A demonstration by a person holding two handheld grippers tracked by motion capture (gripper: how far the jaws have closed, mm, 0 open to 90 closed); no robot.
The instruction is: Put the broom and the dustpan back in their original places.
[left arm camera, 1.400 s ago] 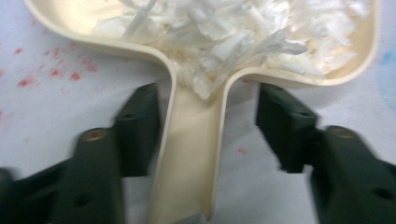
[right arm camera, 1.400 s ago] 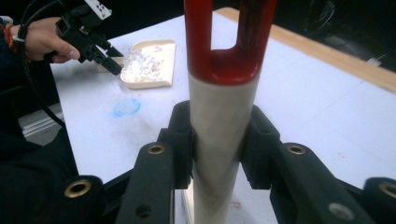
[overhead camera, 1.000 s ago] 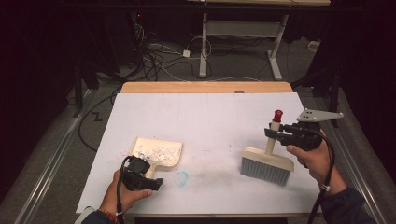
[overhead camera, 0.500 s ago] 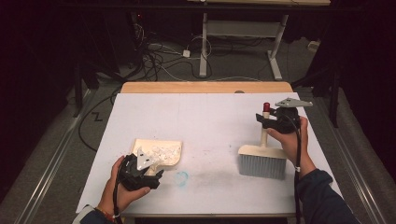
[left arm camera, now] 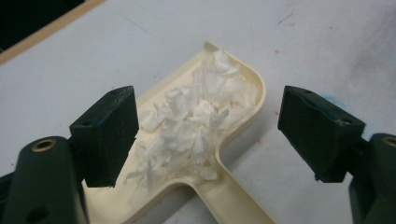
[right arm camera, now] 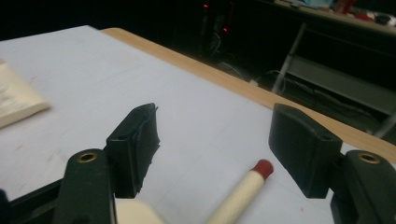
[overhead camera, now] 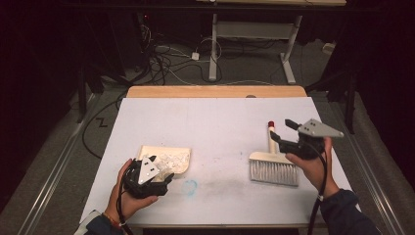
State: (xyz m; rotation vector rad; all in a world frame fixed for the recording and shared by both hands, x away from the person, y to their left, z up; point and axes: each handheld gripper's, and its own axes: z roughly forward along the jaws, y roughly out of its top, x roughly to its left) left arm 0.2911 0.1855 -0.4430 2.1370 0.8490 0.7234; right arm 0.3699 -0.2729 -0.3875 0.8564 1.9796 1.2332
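Note:
A cream dustpan [overhead camera: 166, 155] holding a heap of white paper scraps [left arm camera: 191, 126] lies at the front left of the table. My left gripper [overhead camera: 165, 172] is open just behind it; in the left gripper view [left arm camera: 210, 135] its jaws stand wide on either side of the pan, touching nothing, above the pan's handle [left arm camera: 233, 200]. A hand brush [overhead camera: 274, 169] lies flat at the front right, its cream handle [right arm camera: 240, 193] ending in a red tip [overhead camera: 270, 124]. My right gripper [overhead camera: 284, 130] is open beside that handle, which lies below the gap between its jaws [right arm camera: 219, 140].
A white sheet covers the table [overhead camera: 215, 122], with a wooden strip [overhead camera: 215, 91] along the far edge. A faint blue smudge [overhead camera: 190, 186] marks the sheet near the front. Cables [overhead camera: 166, 58] and desk legs [overhead camera: 213, 49] sit on the floor beyond.
The brush has gone from tilted up in my right gripper to lying flat on the table, and that gripper now stands open beside the handle. My left gripper has hardly moved.

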